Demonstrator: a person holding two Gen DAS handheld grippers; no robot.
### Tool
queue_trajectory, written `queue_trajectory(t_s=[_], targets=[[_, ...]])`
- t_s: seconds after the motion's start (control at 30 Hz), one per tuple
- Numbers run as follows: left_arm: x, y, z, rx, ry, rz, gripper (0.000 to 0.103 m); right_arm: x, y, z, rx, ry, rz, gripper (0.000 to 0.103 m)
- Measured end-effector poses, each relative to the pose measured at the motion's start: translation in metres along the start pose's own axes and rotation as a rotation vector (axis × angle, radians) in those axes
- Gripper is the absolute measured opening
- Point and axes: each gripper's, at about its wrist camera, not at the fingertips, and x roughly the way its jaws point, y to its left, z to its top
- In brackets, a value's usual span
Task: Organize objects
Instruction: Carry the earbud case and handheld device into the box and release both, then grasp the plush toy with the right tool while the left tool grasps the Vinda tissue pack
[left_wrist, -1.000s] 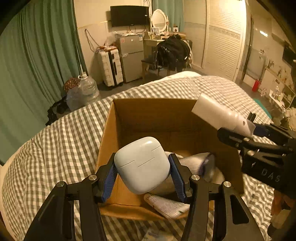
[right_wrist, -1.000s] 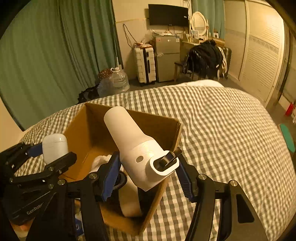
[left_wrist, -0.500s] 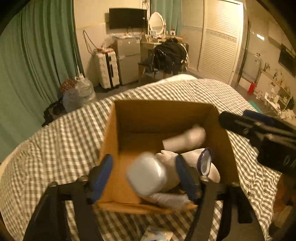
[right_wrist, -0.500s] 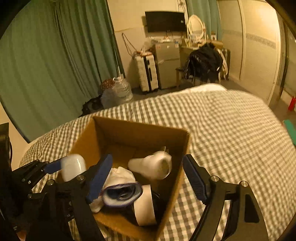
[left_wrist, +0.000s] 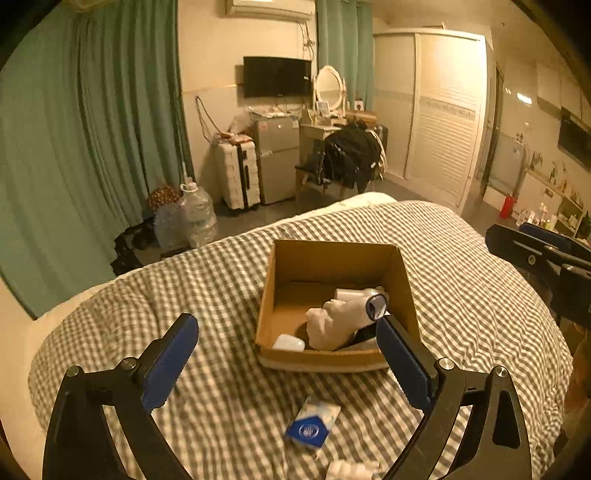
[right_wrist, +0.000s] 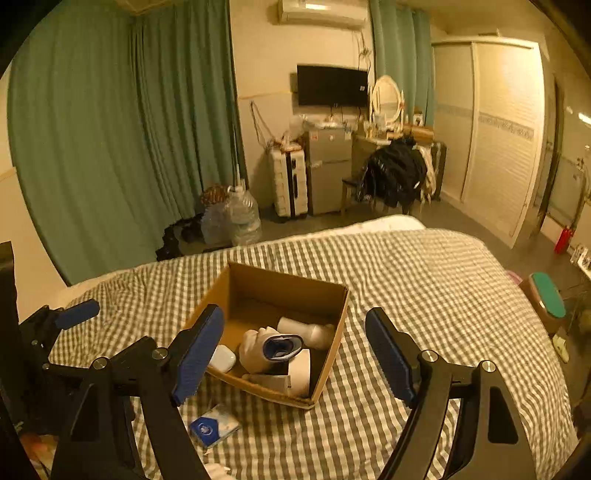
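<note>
An open cardboard box (left_wrist: 334, 358) (right_wrist: 332, 354) sits on the checked bed. Inside lie a white earbud case (left_wrist: 289, 342) (right_wrist: 222, 359), a white bottle (left_wrist: 354, 294) (right_wrist: 306, 329), a rolled white sock with a blue opening (left_wrist: 343, 319) (right_wrist: 275, 349) and a white cup (right_wrist: 300, 371). My left gripper (left_wrist: 288, 363) is open and empty, held above and before the box. My right gripper (right_wrist: 293, 360) is open and empty, above the box's near side. A blue-and-white packet (left_wrist: 313, 421) (right_wrist: 214, 424) lies on the bed in front of the box.
The grey checked bedcover (left_wrist: 221, 295) (right_wrist: 424, 295) spreads around the box. A white crumpled thing (left_wrist: 351, 470) lies at the near edge. Beyond the bed stand water jugs (left_wrist: 192, 218), a suitcase (left_wrist: 238, 173), a small fridge (left_wrist: 277, 158) and a chair with dark clothes (left_wrist: 351, 155).
Both grippers opened and dropped their loads into the box: the earbud case from the left, the white bottle from the right. Both then pulled back and up from the box.
</note>
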Motion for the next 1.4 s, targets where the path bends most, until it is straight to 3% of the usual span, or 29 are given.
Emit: queue_trajectory(t_s=[0.17,0.37,0.77,0.87,1.33,1.4], targets=[[-0.032,0.009,-0.030,-0.015,0.001,0.041,0.100,-0.030,0.015,-0.015,-0.009,-0.005,0.033,0.083],[-0.028,0.022,-0.084,-0.057,0.078,0.075,0.100,-0.032,0.036,-0.055,-0.066,0.047,0.037,0.084],[0.041,0.035,-0.186,-0.058,0.228,0.187,0.100,0.044,0.053,-0.169,-0.120,0.311,0.075,0.084],[0.055,0.040,-0.203,-0.086,0.280,0.175,0.100,0.068,0.055,-0.188,-0.126,0.381,0.078,0.084],[0.072,0.043,-0.215,-0.106,0.337,0.196,0.100,0.120,0.079,-0.234,-0.183,0.615,0.202,0.084],[0.074,0.043,-0.214,-0.099,0.345,0.202,0.100,0.129,0.080,-0.239,-0.168,0.673,0.229,0.077]])
